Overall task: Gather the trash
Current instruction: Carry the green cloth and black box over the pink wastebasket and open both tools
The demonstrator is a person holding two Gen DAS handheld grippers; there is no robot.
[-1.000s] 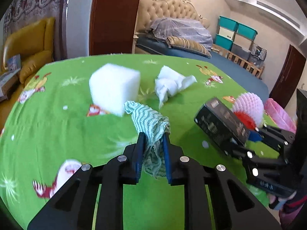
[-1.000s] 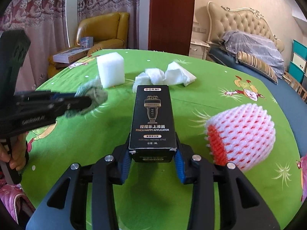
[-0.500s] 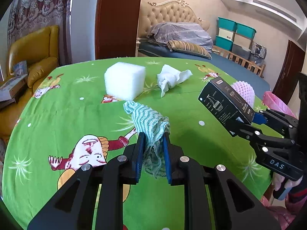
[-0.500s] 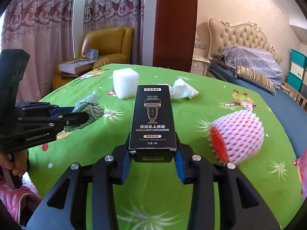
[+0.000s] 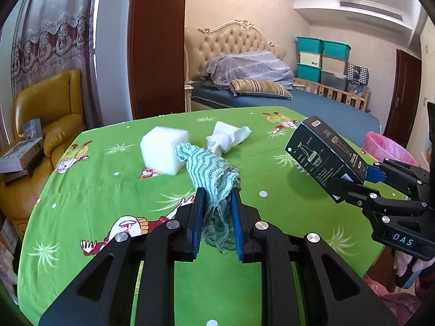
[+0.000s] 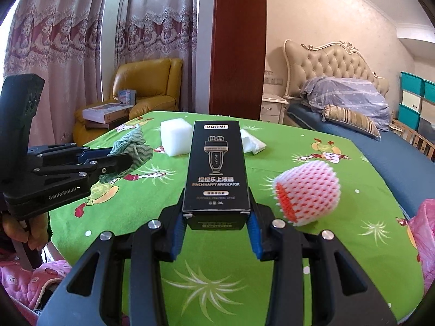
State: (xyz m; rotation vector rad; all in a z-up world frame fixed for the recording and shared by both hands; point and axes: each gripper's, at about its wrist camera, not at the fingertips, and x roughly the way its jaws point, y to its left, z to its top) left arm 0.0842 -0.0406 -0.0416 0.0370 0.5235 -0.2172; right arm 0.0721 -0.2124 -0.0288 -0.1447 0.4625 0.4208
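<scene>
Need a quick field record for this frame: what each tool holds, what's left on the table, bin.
left tool: shut on green cloth
right tool: shut on black box
on table: white foam block, crumpled tissue, pink foam net
bin: pink bag past the table's right edge

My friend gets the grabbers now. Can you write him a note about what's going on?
Left gripper: shut on the green cloth, held off the table.
Right gripper: shut on the black box, also lifted.
On the green table: white foam block, crumpled tissue, pink foam fruit net.
Pink bag sits at the table's right edge.
Done: two pieces picked up.
Left: drop both, likely in the bag, then fetch the other three.
</scene>
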